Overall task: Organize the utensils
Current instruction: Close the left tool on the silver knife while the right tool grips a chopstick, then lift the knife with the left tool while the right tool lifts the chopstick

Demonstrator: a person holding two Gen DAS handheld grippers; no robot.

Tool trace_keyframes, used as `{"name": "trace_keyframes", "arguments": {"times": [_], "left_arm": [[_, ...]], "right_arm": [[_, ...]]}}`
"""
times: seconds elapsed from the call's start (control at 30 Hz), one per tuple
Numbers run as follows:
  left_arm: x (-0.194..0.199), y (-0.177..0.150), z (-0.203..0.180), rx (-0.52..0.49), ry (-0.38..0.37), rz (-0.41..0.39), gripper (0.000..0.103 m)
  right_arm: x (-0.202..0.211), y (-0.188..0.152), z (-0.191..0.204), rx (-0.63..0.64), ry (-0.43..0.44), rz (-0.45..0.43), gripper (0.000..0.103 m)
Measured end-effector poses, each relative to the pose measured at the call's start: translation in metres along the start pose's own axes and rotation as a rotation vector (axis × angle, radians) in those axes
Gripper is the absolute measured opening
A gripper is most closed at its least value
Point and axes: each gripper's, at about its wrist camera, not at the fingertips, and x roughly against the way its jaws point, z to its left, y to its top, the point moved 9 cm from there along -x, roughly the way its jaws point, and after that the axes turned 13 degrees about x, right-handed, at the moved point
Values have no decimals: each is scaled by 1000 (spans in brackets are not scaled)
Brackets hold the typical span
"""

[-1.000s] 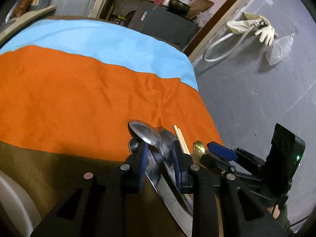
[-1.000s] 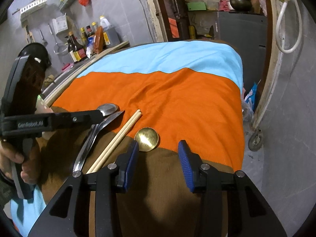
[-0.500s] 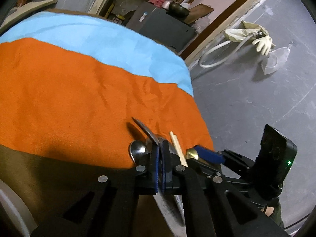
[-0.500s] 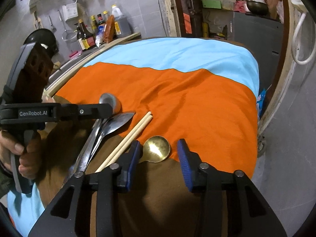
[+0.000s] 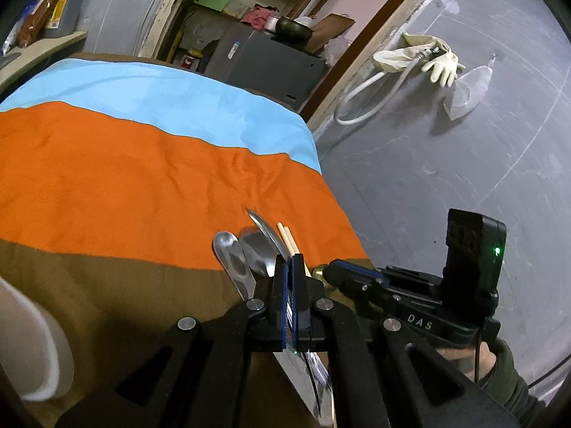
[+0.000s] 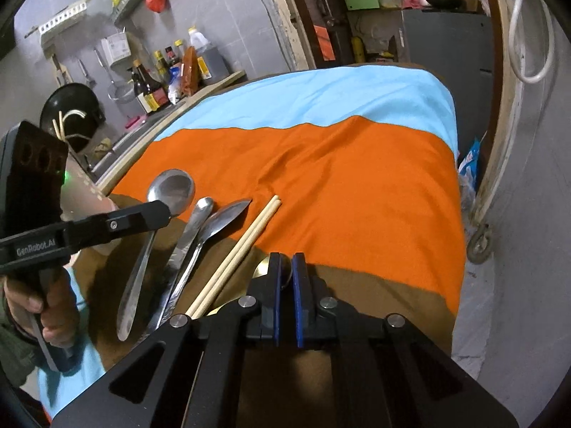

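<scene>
The left gripper [image 5: 287, 267] is clamped on the large round-bowled steel spoon [image 6: 171, 189] at its neck and the right gripper [image 6: 285, 267] apparently pinches the small brass spoon [image 6: 262, 267]; both are stiff, light and slippery, probably best held mid-handle.

Six utensils lie on the table: one round spoon [image 6: 171, 190], one pointed spoon [image 6: 228, 215], one knife [image 6: 194, 224], two chopsticks [image 6: 249, 242] and, at 6 o'clock, one gold spoon [image 6: 262, 267]. Two tools: left tool [image 5: 289, 260], right tool [image 6: 285, 260].
</scene>
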Motion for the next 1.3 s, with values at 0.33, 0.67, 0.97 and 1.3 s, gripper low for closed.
{"name": "trace_keyframes", "arguments": {"times": [0.33, 0.67, 0.97, 1.3], "left_arm": [[12, -10, -1, -20, 8, -9, 0], [50, -8, -26, -137, -55, -186, 0], [98, -3, -49, -245, -81, -380, 0], [135, -1, -45, -253, -100, -447, 0]], "right_arm": [[33, -1, 20, -5, -19, -113, 2], [88, 9, 52, 141, -238, -318, 1], [119, 31, 91, 282, -365, -440, 0], [135, 51, 126, 351, -389, -506, 0]]}}
